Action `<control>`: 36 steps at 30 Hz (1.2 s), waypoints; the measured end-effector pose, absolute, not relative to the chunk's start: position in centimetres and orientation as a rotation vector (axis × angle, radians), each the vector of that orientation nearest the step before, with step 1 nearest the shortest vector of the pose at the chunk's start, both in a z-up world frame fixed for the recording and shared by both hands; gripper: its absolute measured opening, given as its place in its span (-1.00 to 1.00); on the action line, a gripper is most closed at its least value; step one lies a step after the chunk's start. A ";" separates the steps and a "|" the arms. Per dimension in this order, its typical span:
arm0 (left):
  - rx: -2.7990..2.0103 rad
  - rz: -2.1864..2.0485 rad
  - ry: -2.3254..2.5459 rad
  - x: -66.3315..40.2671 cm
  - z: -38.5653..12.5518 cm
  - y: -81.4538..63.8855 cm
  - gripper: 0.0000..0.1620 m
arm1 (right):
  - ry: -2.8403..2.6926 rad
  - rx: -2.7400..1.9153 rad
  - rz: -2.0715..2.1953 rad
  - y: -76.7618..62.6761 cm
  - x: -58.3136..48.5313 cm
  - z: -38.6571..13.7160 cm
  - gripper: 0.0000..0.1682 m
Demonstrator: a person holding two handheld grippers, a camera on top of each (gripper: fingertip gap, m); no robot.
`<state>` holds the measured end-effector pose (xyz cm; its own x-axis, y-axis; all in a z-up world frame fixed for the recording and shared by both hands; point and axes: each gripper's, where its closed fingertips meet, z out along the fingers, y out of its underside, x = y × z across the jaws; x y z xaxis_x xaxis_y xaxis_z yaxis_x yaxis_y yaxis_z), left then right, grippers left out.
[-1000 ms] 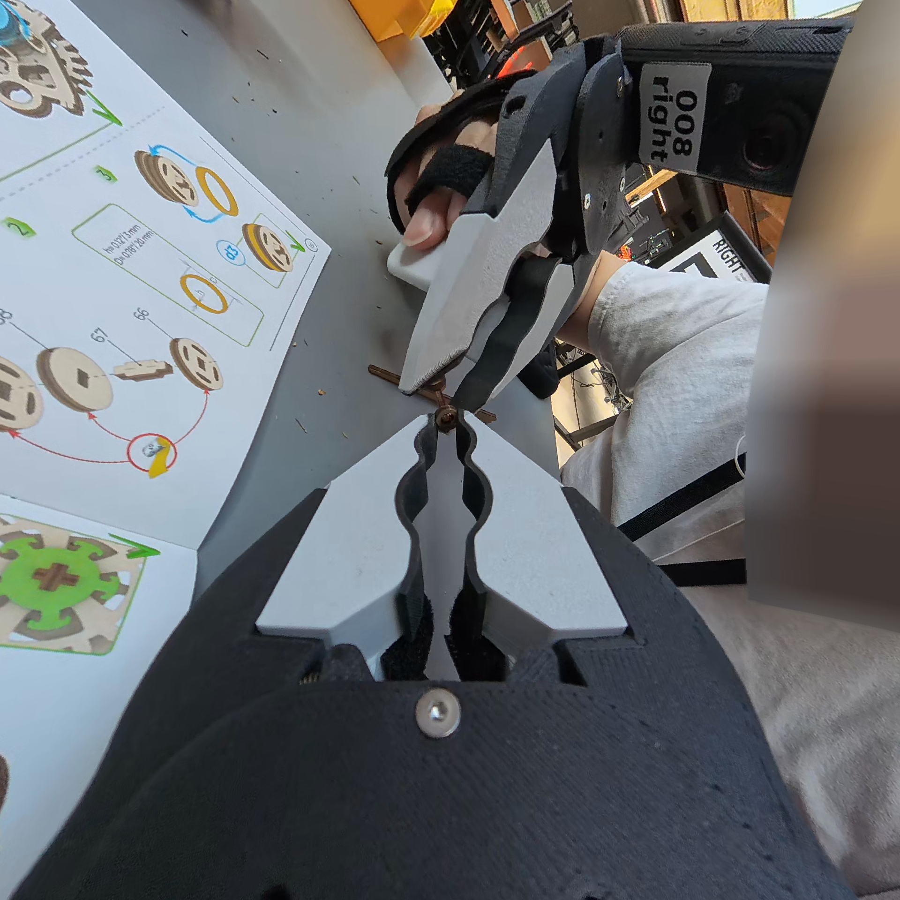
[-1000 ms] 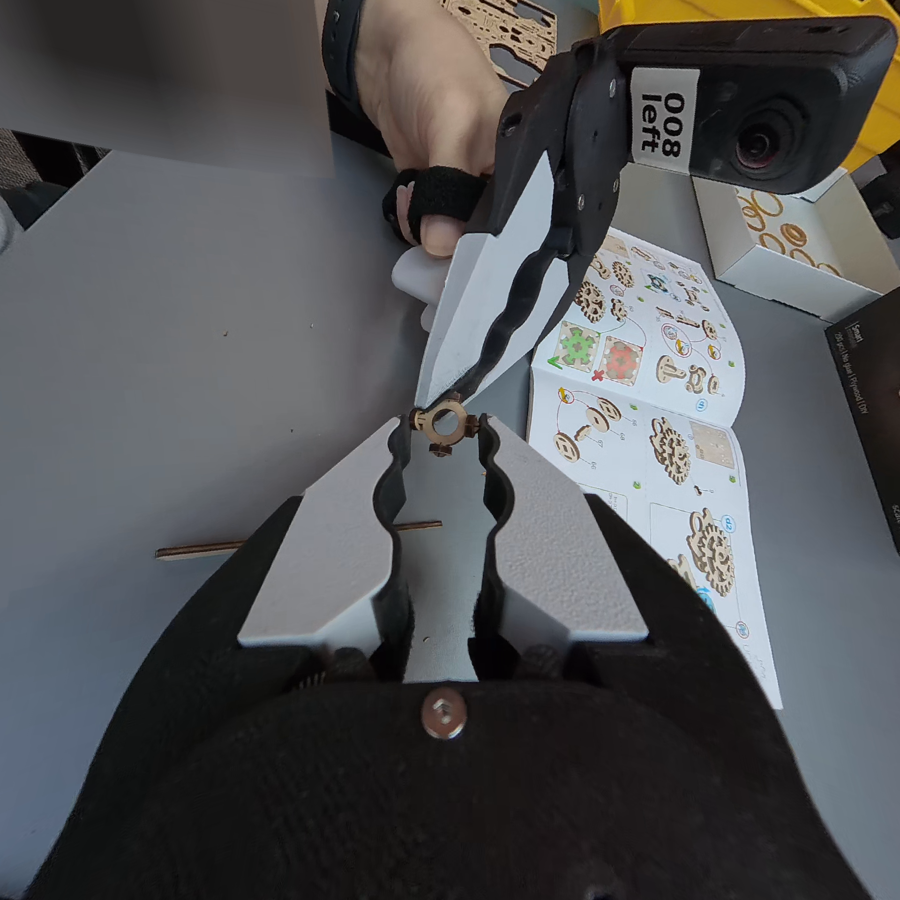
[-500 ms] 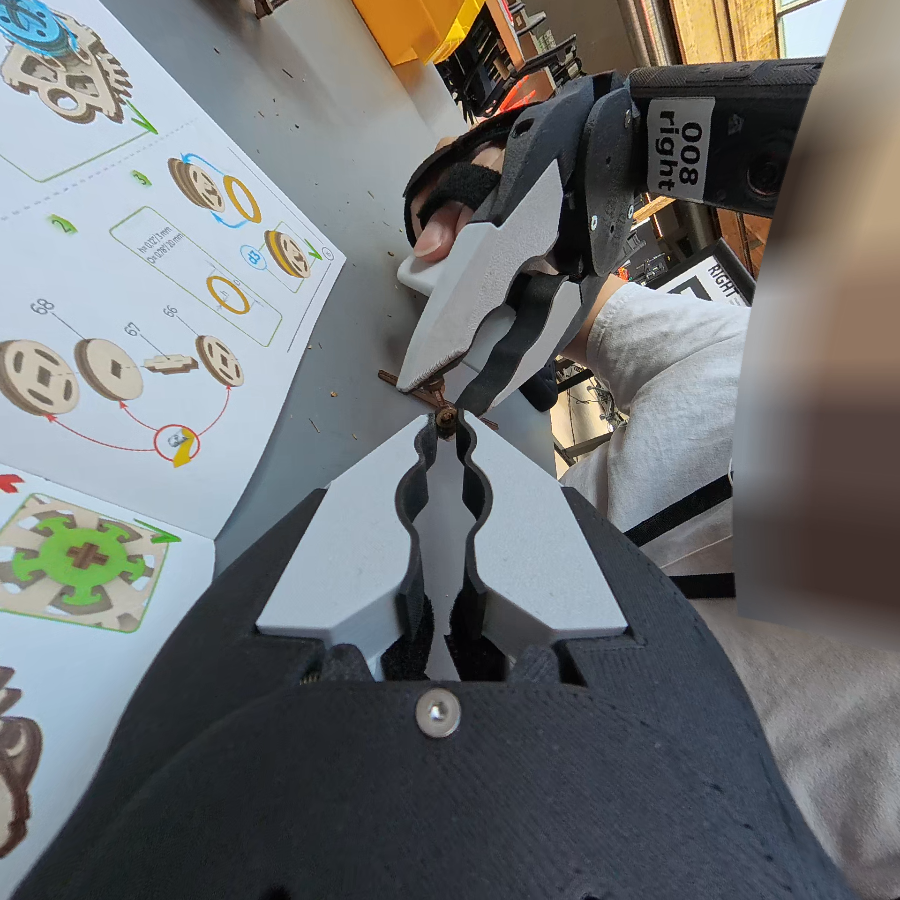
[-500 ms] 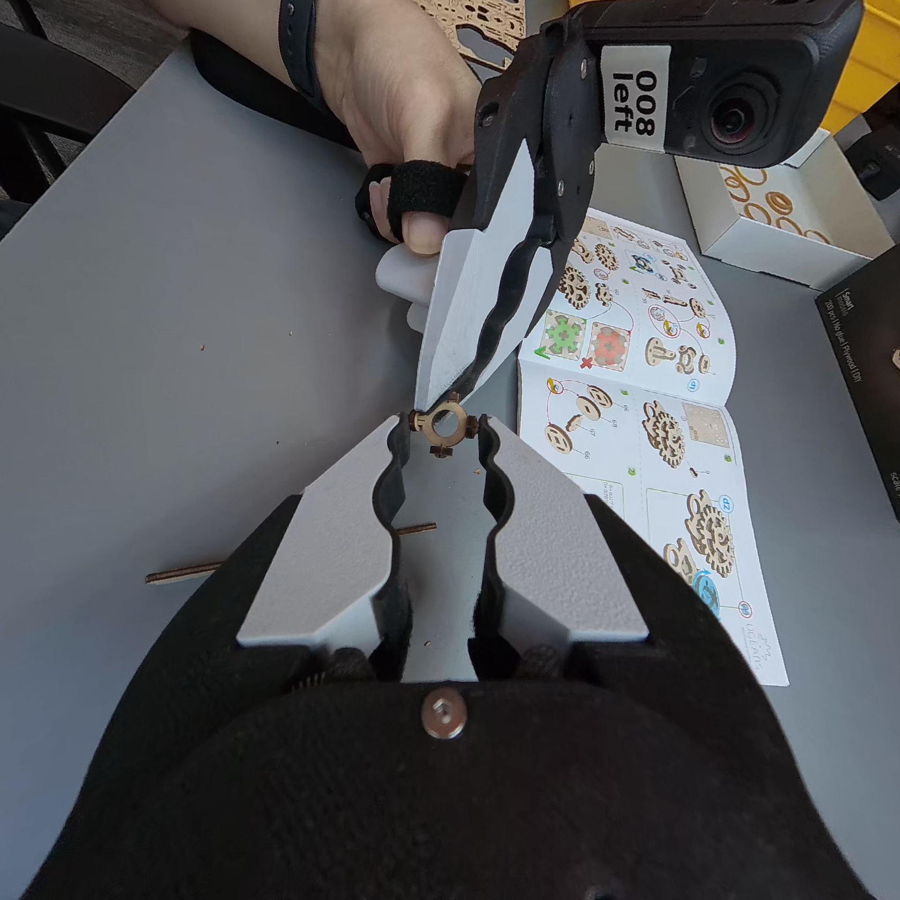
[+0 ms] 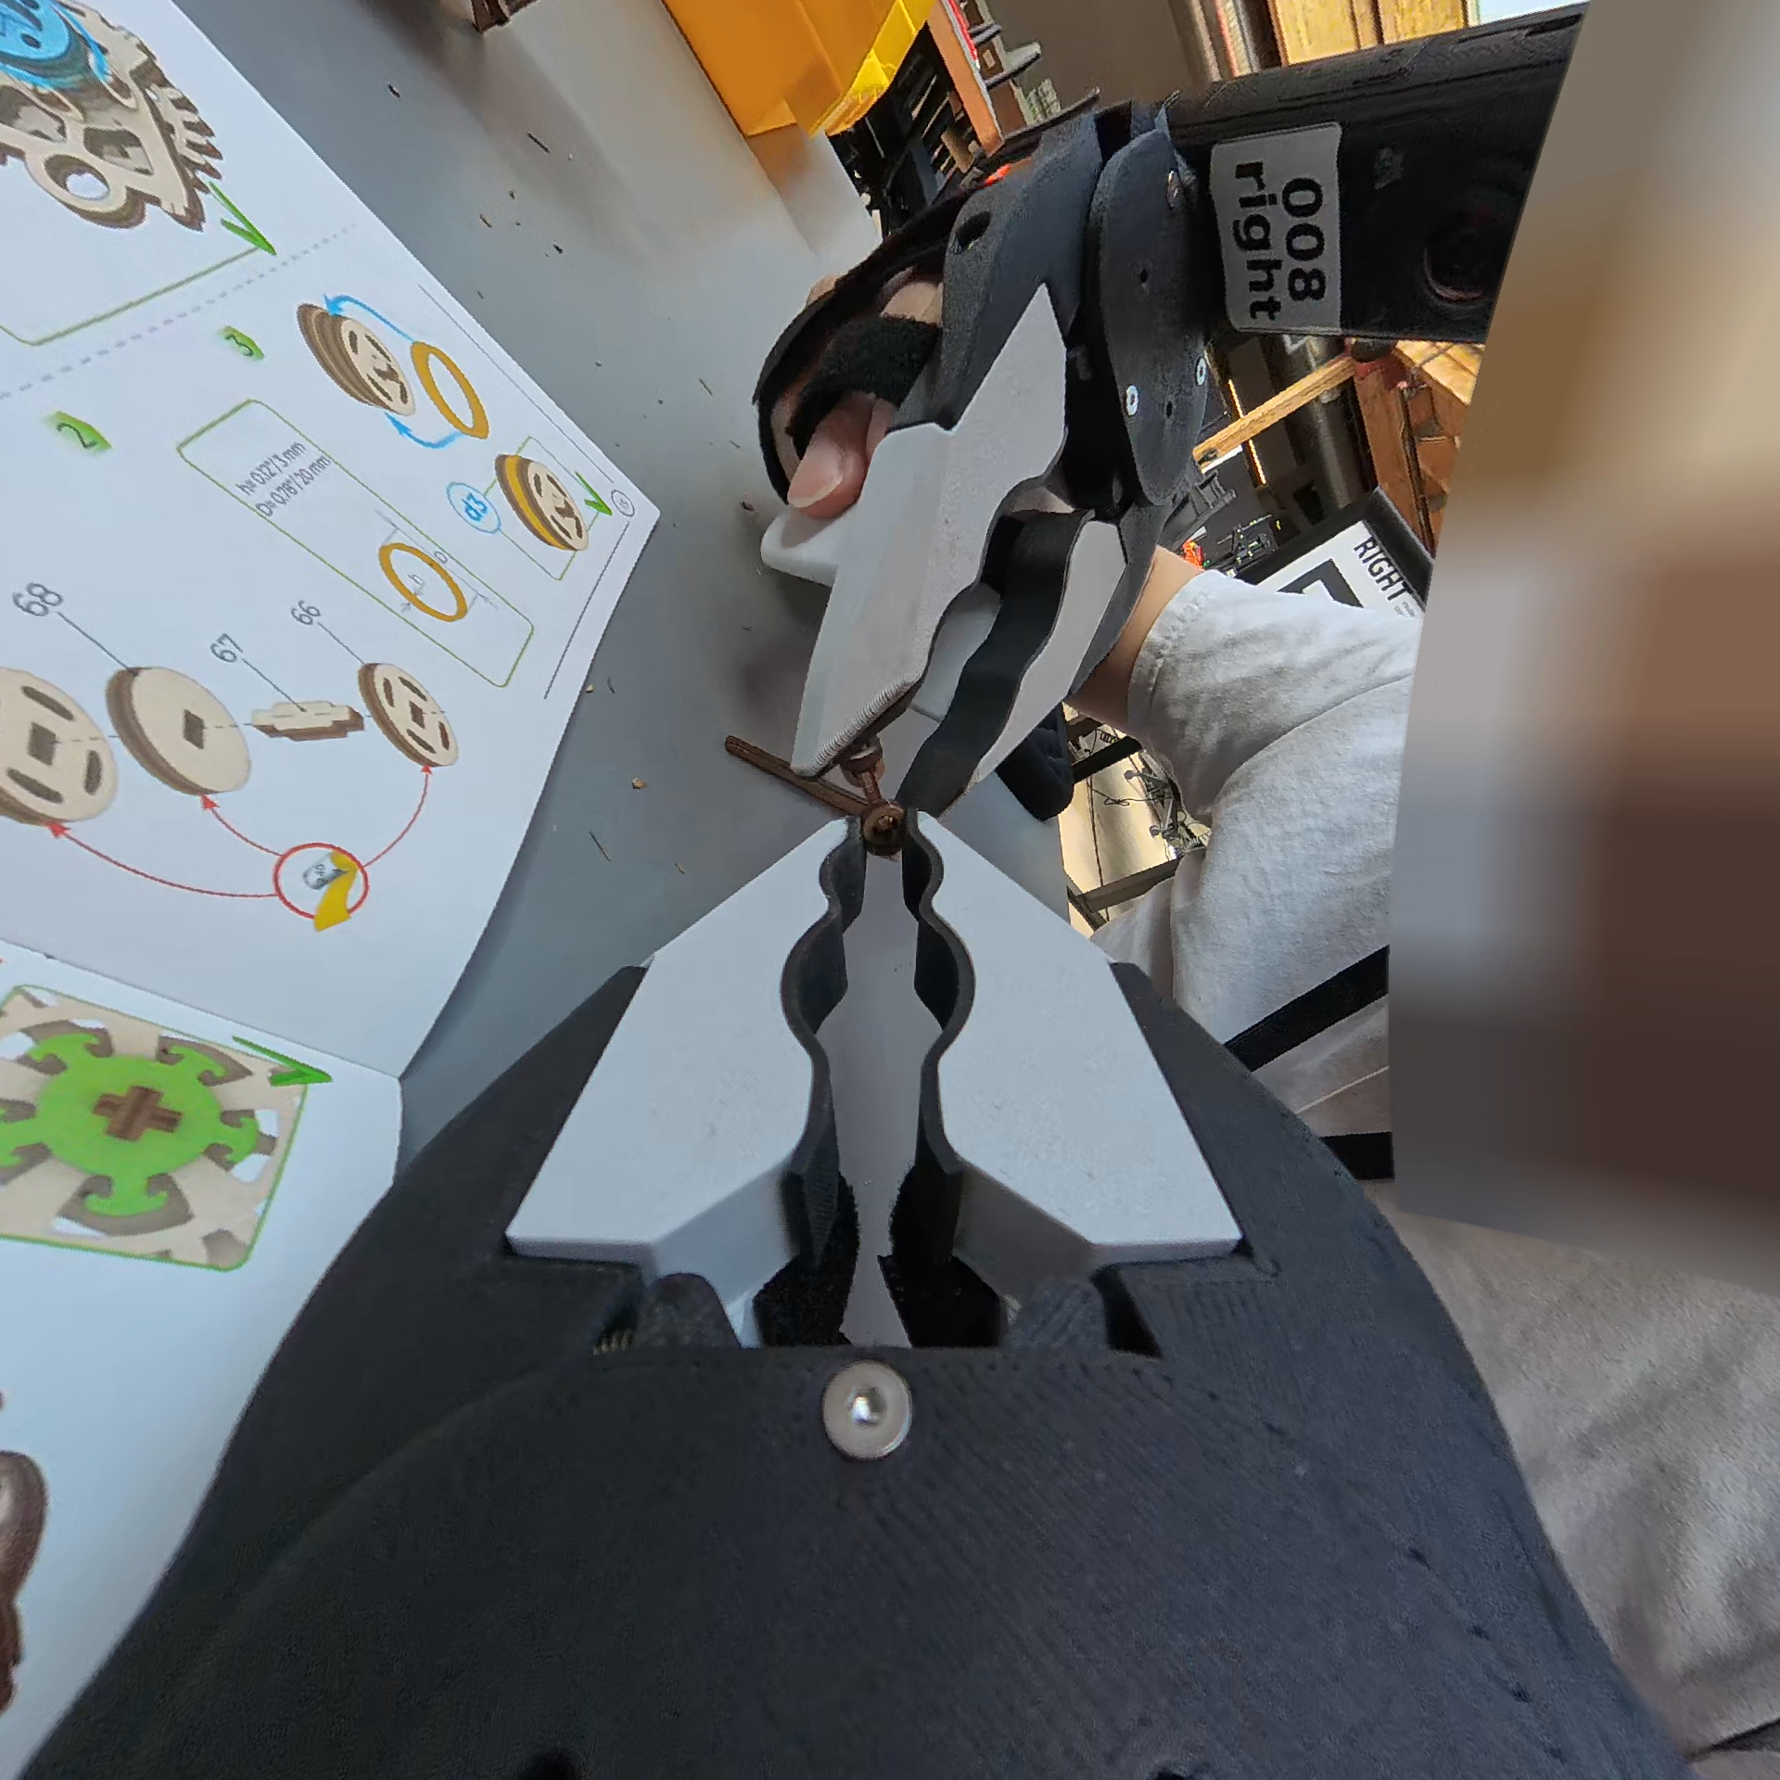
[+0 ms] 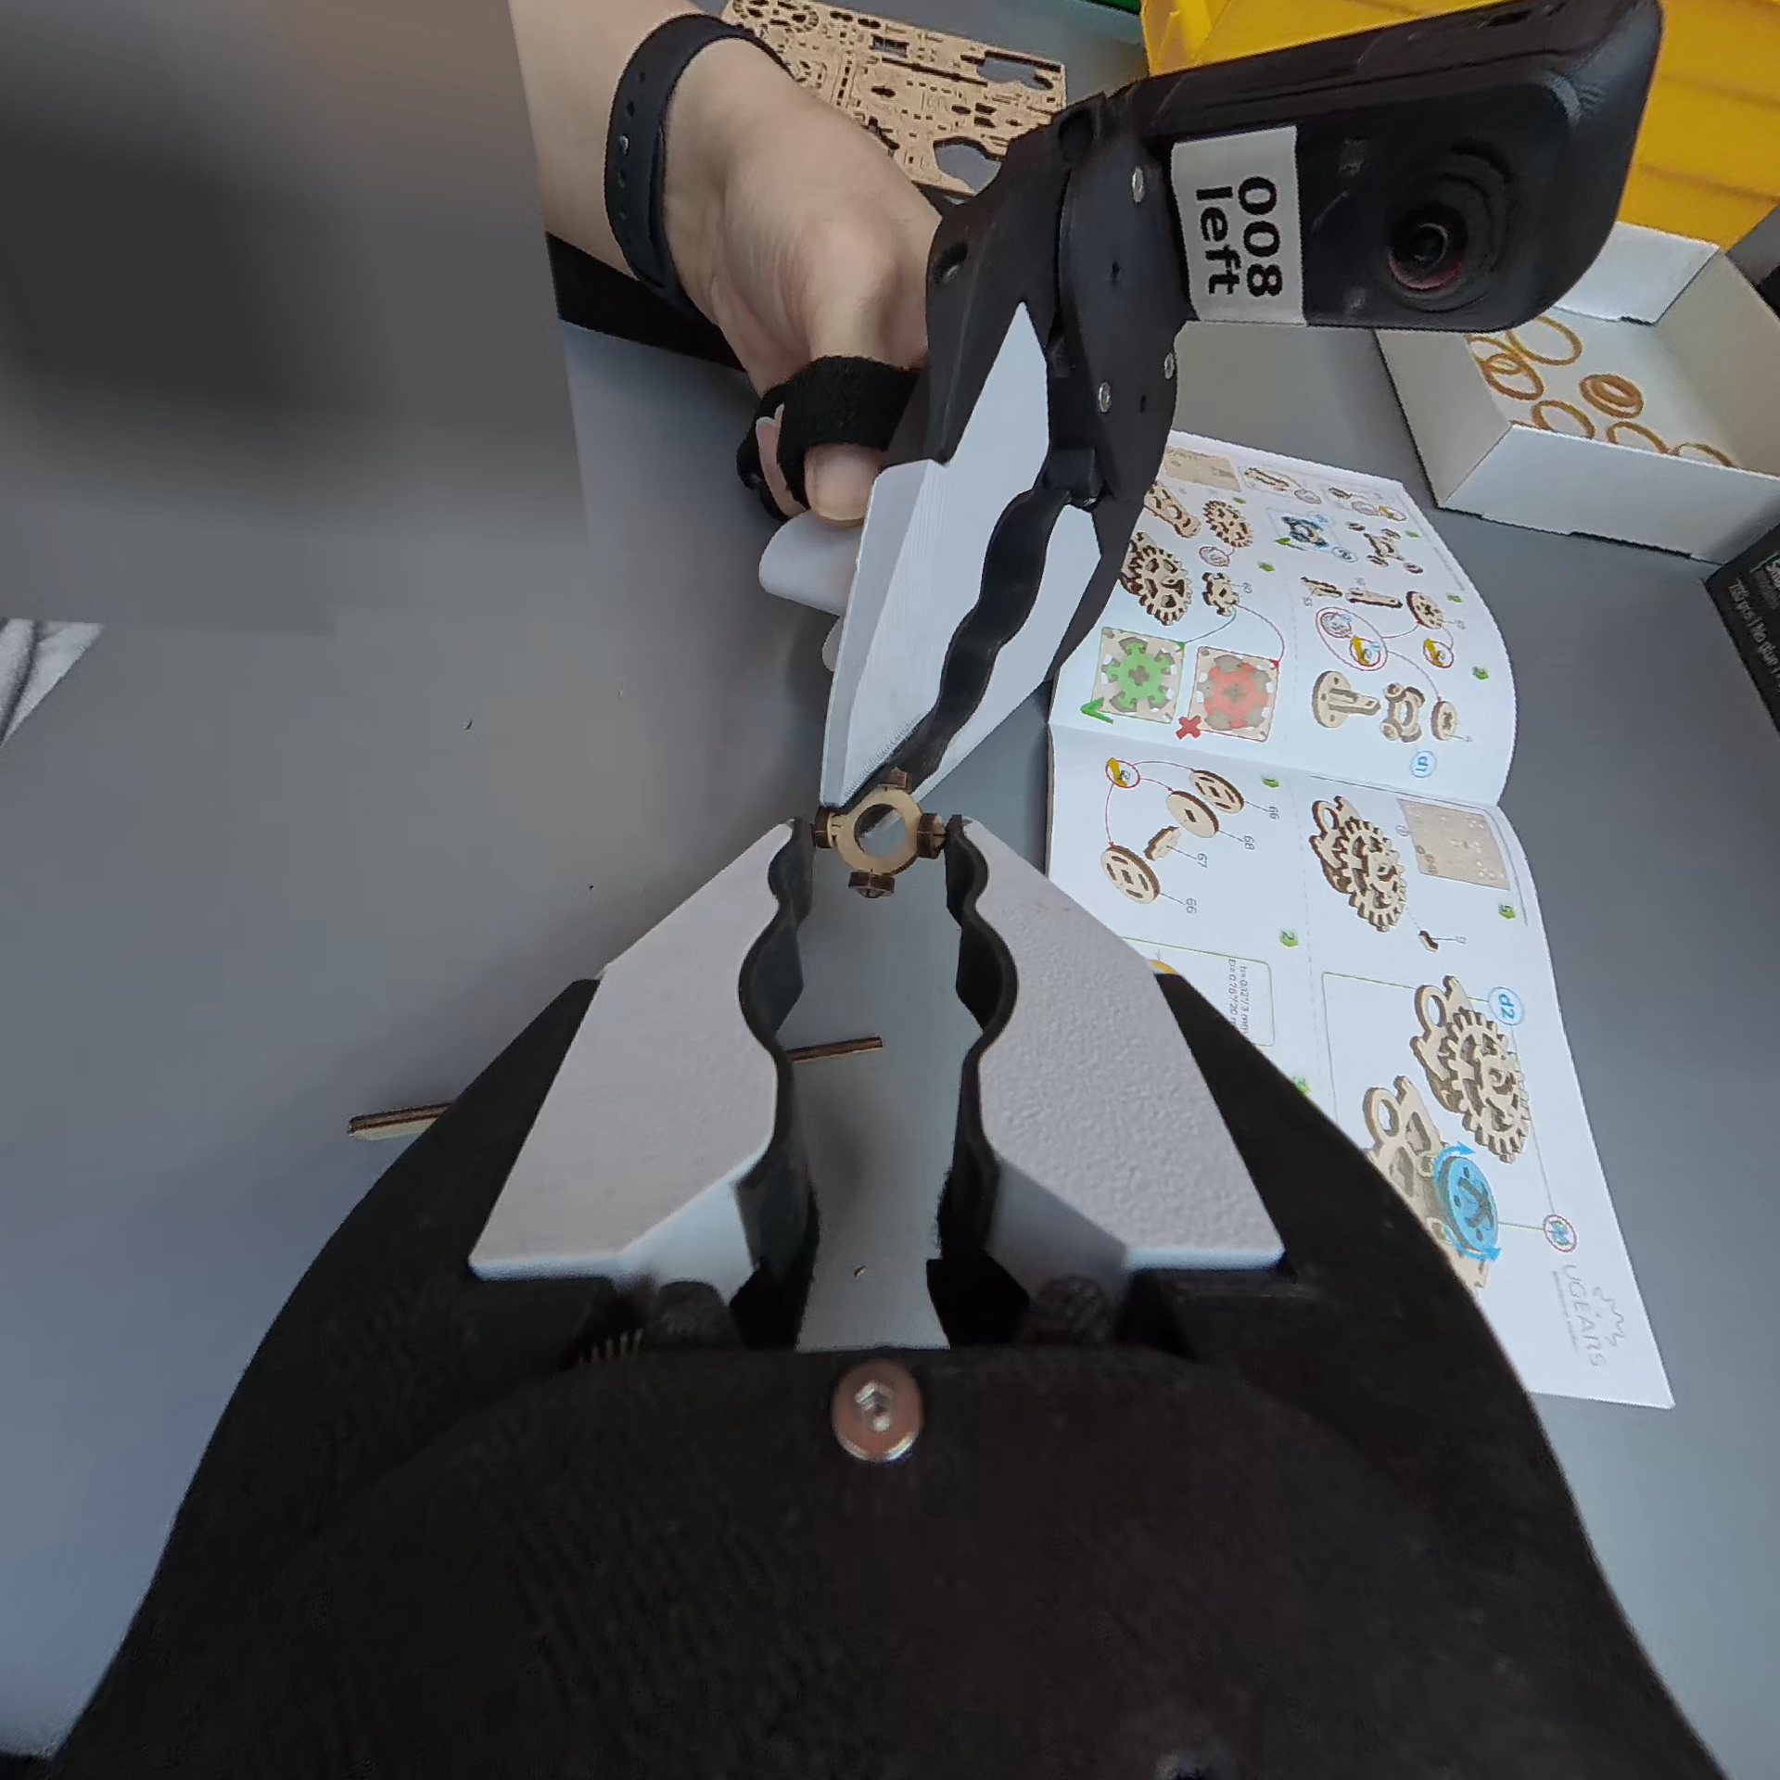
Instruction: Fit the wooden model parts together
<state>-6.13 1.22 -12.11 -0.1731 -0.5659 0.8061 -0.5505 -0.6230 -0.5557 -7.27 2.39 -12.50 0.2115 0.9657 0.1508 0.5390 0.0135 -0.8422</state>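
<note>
A small wooden ring with four pegs [image 6: 848, 836] is held above the grey table. My right gripper [image 6: 876, 836] is shut on it, with its fingertips on the left and right pegs. My left gripper [image 6: 872, 782] comes down from above and is shut on the ring's top peg. In the left wrist view my left gripper [image 5: 881, 828] pinches a small dark wooden piece [image 5: 883, 821], and the right gripper [image 5: 867, 761] meets it tip to tip from above. A thin wooden stick [image 6: 616, 1084] lies on the table under the grippers; it also shows in the left wrist view [image 5: 771, 763].
An open instruction booklet [image 6: 1300, 867] lies to the right, and it also shows in the left wrist view [image 5: 289, 626]. A white box of rings [image 6: 1589, 424], a yellow bin [image 6: 1695, 116], a black box [image 6: 1748, 616] and a wooden part sheet [image 6: 915, 87] stand at the back. Left and right tips are no more than a few centimetres apart.
Both grippers keep their hold on the wooden ring. The pair has shifted and tilted slightly over the table, so the booklet sits differently in both views.
</note>
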 end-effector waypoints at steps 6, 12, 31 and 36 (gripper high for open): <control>-2.023 -2.016 1.316 -6.2 -11.9 1.4 -0.93 | -1.455 -1.601 0.539 2.8 -7.1 -12.4 -0.69; -2.029 -2.028 1.331 -6.3 -11.9 1.2 -0.93 | -1.471 -1.598 0.537 2.6 -7.2 -12.5 -0.70; -1.512 -1.272 1.643 -6.3 -10.2 2.6 -0.56 | -1.405 -1.653 0.679 2.6 -6.9 -12.0 -0.71; -1.395 -1.055 1.813 -6.2 -12.2 1.5 -0.75 | -1.399 -1.664 0.695 2.5 -6.9 -12.1 -0.71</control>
<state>-6.24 1.53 -12.23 -0.2565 -0.9665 0.0006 -0.4779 0.1264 -0.8693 -6.92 2.54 -12.08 0.2254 0.9694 0.0973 0.5081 -0.0317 -0.8607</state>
